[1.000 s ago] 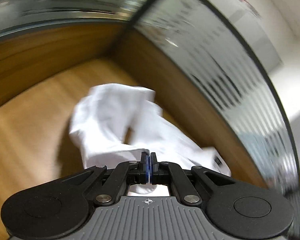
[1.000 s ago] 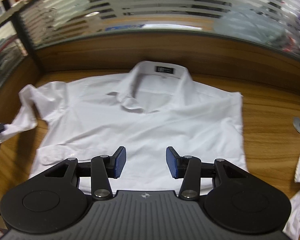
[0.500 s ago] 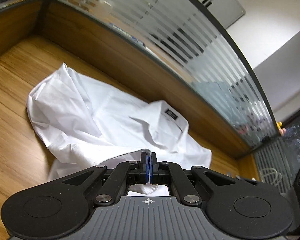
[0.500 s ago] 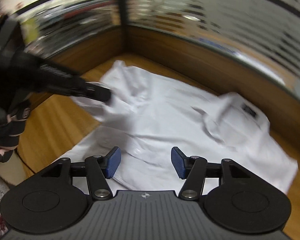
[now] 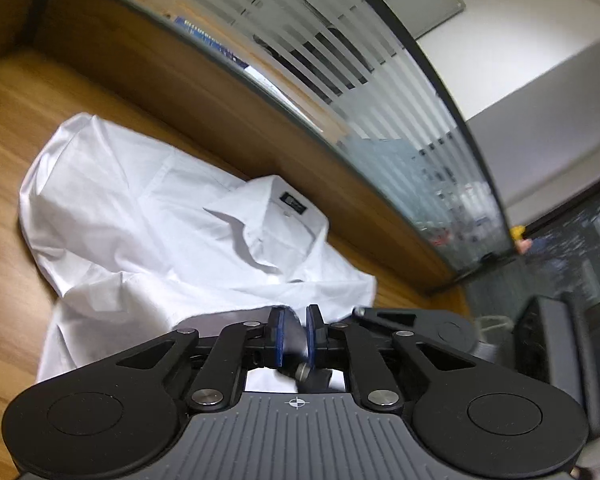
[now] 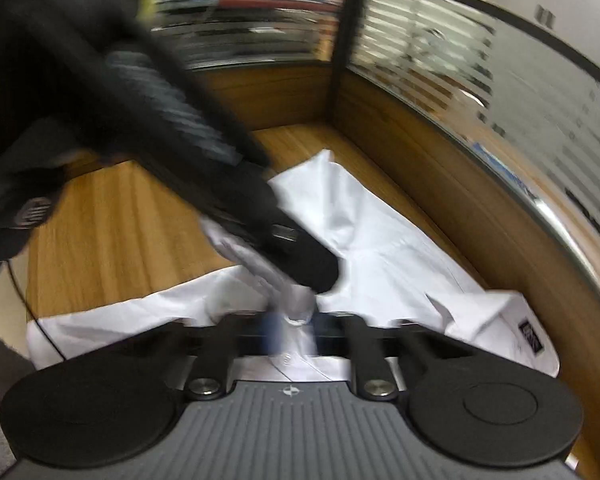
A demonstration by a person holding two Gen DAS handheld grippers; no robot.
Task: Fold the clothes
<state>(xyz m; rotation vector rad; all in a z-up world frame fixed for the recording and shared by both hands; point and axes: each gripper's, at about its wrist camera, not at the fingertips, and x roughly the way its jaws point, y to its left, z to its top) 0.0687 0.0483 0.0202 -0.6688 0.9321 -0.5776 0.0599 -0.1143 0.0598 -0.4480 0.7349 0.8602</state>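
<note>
A white dress shirt (image 5: 148, 232) is seen lying on the wooden desk (image 5: 4, 168), spread toward the back edge where the wood-panelled partition with striped frosted glass (image 5: 340, 92) rises, its collar (image 5: 268, 216) turned toward that partition. The folding is judged to be at an early stage: the body is laid out front up, but one side is bunched and creased near the desk's far corner, and no finished fold is visible. A sleeve or side panel appears to be in the act of being carried across the body, so most of the work is judged to remain: both sides, the sleeves and the final fold upward. The jaws of the left gripper (image 5: 294, 336) are seen opening, a narrow gap showing between the blue pads with a strip of white cloth in it; whether the pads press it cannot be told. The jaws of the right gripper (image 6: 292, 332) are closing, blurred, with a twisted end of white fabric between them. A small dark label (image 5: 293, 202) is sewn inside the collar; its writing is too small to be read. No other legible writing is found.
</note>
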